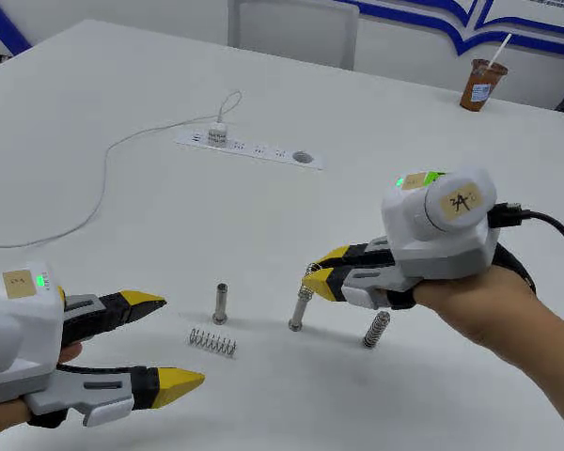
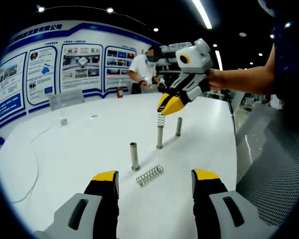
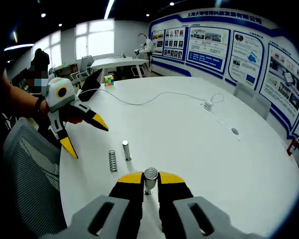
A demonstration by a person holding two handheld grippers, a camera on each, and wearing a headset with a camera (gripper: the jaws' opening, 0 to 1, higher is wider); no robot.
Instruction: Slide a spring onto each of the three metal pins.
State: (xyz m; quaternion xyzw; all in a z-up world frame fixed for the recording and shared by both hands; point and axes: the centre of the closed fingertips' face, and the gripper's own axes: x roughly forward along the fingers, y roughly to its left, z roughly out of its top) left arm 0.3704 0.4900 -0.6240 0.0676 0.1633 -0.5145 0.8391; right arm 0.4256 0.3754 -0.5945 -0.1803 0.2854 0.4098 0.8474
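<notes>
The right hand-held gripper [image 1: 316, 272] pinches a spring [image 3: 150, 174] atop the middle pin [image 1: 301, 310], hiding its tip. The left hand-held gripper [image 1: 177, 340] gapes wide beside a loose spring [image 1: 212, 341]; a power strip [image 1: 254, 148] lies beyond.

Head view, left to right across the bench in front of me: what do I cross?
First the left gripper → bare pin → middle pin, with the right gripper holding a spring at its top → spring-covered pin.
</notes>
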